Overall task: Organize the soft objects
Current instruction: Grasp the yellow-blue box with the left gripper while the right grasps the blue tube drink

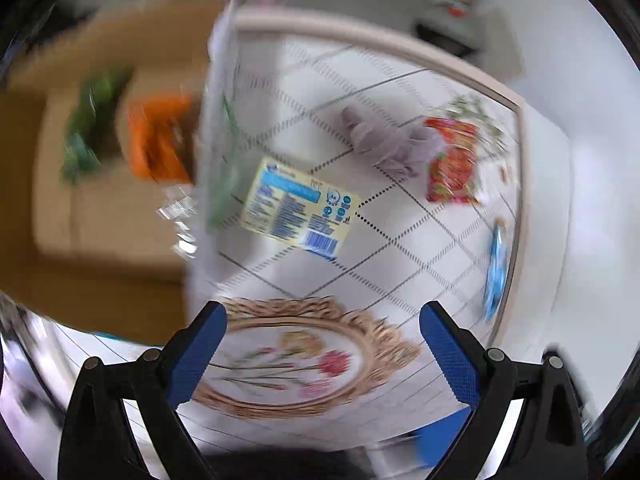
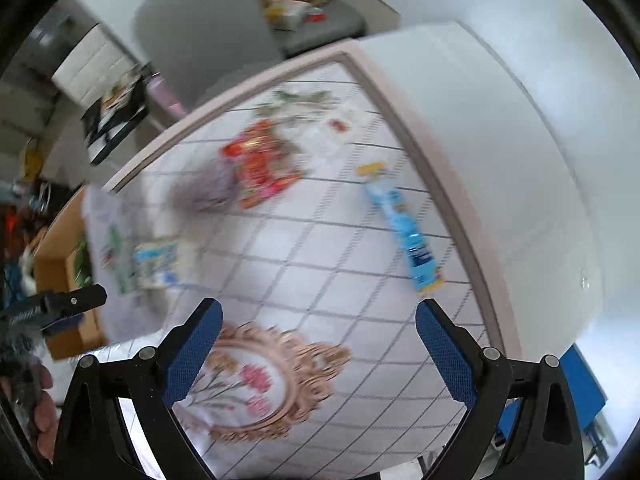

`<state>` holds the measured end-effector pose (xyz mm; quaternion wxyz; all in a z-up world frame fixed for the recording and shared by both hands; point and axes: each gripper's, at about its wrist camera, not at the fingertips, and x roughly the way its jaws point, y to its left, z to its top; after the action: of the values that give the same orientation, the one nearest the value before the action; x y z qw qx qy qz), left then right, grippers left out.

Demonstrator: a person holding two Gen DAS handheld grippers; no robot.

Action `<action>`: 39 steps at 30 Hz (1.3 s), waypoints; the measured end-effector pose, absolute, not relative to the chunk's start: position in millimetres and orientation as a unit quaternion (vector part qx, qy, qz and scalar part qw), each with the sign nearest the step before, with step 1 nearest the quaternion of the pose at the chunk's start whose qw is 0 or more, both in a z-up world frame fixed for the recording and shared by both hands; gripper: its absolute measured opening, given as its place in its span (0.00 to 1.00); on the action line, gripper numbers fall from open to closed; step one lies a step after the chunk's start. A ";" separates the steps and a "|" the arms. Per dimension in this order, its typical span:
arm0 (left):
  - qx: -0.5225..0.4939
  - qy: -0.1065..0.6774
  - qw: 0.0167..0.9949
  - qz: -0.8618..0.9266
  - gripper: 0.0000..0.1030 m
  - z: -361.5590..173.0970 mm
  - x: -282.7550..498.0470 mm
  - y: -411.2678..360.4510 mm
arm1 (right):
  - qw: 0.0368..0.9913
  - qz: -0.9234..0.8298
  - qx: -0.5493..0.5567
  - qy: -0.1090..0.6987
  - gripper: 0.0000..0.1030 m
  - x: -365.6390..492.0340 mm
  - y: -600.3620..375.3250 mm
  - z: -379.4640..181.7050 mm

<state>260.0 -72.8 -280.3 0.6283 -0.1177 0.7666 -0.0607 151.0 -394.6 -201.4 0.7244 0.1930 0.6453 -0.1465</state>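
Observation:
On the white checked tablecloth (image 1: 400,208) lie a yellow-and-blue labelled packet (image 1: 300,208), a crumpled grey cloth (image 1: 388,144), a red-orange snack bag (image 1: 454,160) and a light blue pouch (image 1: 496,272). The same packet (image 2: 160,264), grey cloth (image 2: 208,188), red bag (image 2: 260,168) and blue pouch (image 2: 404,220) show in the right wrist view. My left gripper (image 1: 322,344) is open and empty above the cloth's floral medallion (image 1: 296,356). My right gripper (image 2: 316,340) is open and empty too. Both views are blurred.
A cardboard box (image 1: 100,184) stands left of the table, holding an orange bag (image 1: 160,140) and a green item (image 1: 92,128). The table has a beige rim (image 2: 440,168). A grey chair (image 2: 208,28) stands behind. The left gripper (image 2: 60,306) shows at the right view's left edge.

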 end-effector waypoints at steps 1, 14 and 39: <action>-0.136 0.776 0.614 -0.037 0.96 -297.6 264.5 -76.1 | 0.717 -0.152 0.204 0.649 0.96 151.7 -411.6 -213.3; -0.197 0.801 0.544 0.154 0.96 -391.8 297.5 -83.3 | 0.674 -0.141 0.210 0.694 0.96 178.7 -477.6 -304.8; 0.059 0.795 0.603 -0.040 0.68 -421.4 221.8 -190.6 | 0.610 -0.091 0.185 0.765 0.40 198.0 -463.4 -394.3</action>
<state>221.8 -190.6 -421.4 0.6029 0.0590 0.7946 -0.0398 198.0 -463.4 -394.3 0.6103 0.1849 0.7649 -0.0910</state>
